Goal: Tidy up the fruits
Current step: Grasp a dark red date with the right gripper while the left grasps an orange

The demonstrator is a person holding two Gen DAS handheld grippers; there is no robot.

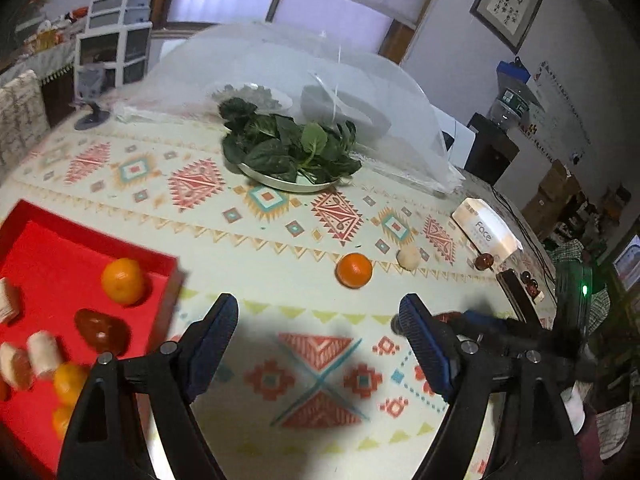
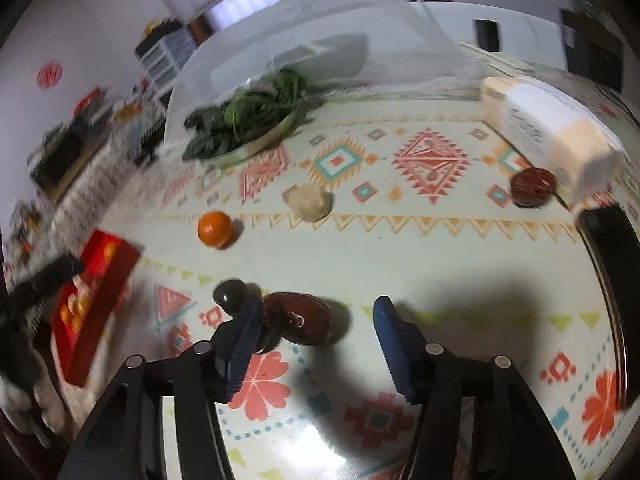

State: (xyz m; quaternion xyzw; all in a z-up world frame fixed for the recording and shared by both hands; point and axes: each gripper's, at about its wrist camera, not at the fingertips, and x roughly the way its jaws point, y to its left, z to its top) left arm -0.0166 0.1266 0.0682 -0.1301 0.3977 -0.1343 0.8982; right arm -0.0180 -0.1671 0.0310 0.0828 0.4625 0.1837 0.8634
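A red tray (image 1: pixel 36 240) lies at the left and holds an orange (image 1: pixel 122 280), a dark red fruit (image 1: pixel 102 330), pale banana pieces (image 1: pixel 44 352) and more oranges. A loose orange (image 1: pixel 354 270) and a pale round fruit (image 1: pixel 408 258) lie on the patterned tablecloth. My left gripper (image 1: pixel 316 320) is open and empty above the cloth beside the tray. My right gripper (image 2: pixel 316 316) is open, with a dark red fruit (image 2: pixel 298 322) between its fingers, against the left finger (image 2: pixel 244 332). A small dark fruit (image 2: pixel 230 294) lies just left of it. Another dark red fruit (image 2: pixel 534 186) lies far right.
A plate of green leaves (image 1: pixel 292 148) stands mid-table before a white mesh food cover (image 1: pixel 280 72). A tissue pack (image 1: pixel 486 230) lies at the right edge near a black object (image 2: pixel 612 264). The tray also shows in the right wrist view (image 2: pixel 96 304).
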